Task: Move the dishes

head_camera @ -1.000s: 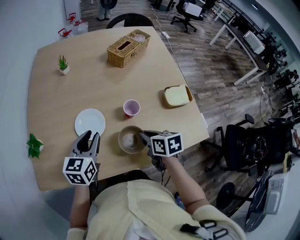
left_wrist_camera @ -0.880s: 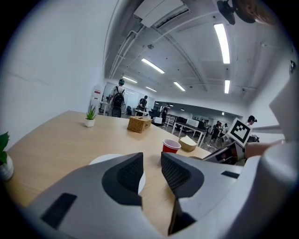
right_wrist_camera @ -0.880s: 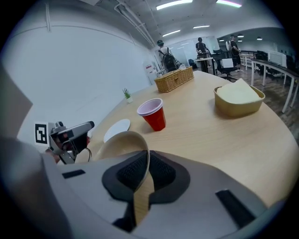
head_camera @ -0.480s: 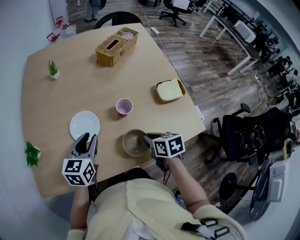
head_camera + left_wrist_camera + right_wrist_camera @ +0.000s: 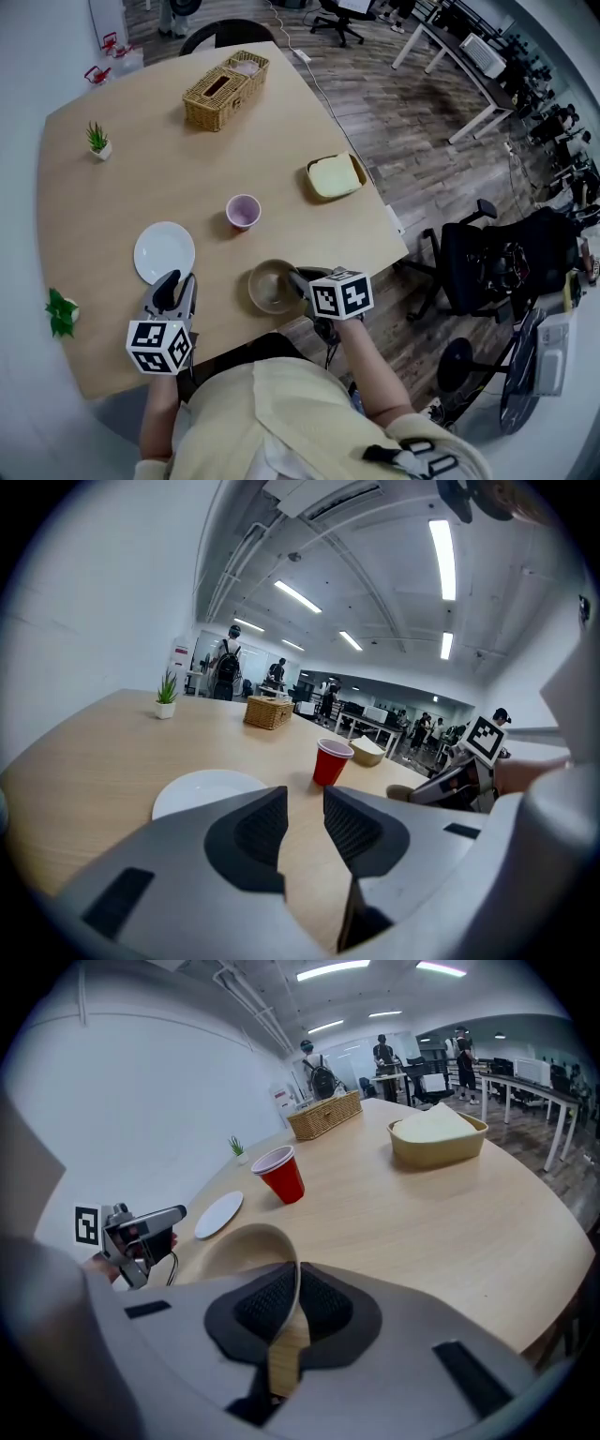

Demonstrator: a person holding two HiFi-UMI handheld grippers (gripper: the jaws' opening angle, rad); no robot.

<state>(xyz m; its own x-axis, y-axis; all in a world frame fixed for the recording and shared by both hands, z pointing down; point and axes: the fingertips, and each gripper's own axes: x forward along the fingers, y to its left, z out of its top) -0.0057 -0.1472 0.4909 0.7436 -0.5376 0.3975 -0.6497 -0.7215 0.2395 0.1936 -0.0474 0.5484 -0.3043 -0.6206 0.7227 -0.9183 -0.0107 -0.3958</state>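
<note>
A beige bowl (image 5: 272,287) sits near the table's front edge, and my right gripper (image 5: 294,278) is shut on its right rim. In the right gripper view the bowl's rim (image 5: 281,1241) is pinched between the pads of that right gripper (image 5: 292,1288). A white plate (image 5: 164,251) lies on the table to the left. My left gripper (image 5: 178,280) hovers just in front of the plate, open and empty. In the left gripper view the plate (image 5: 202,789) lies beyond the parted jaws of the left gripper (image 5: 305,801). A red cup (image 5: 243,211) stands behind the bowl.
A yellow container (image 5: 333,176) sits near the table's right edge and a wicker basket (image 5: 220,86) at the back. Small potted plants (image 5: 97,141) (image 5: 58,314) stand on the left side. Office chairs (image 5: 487,272) stand on the floor to the right.
The bowl in my right gripper has shifted to the right, away from the cup. The left gripper has sunk slightly near the plate. The head camera's view has drifted.
</note>
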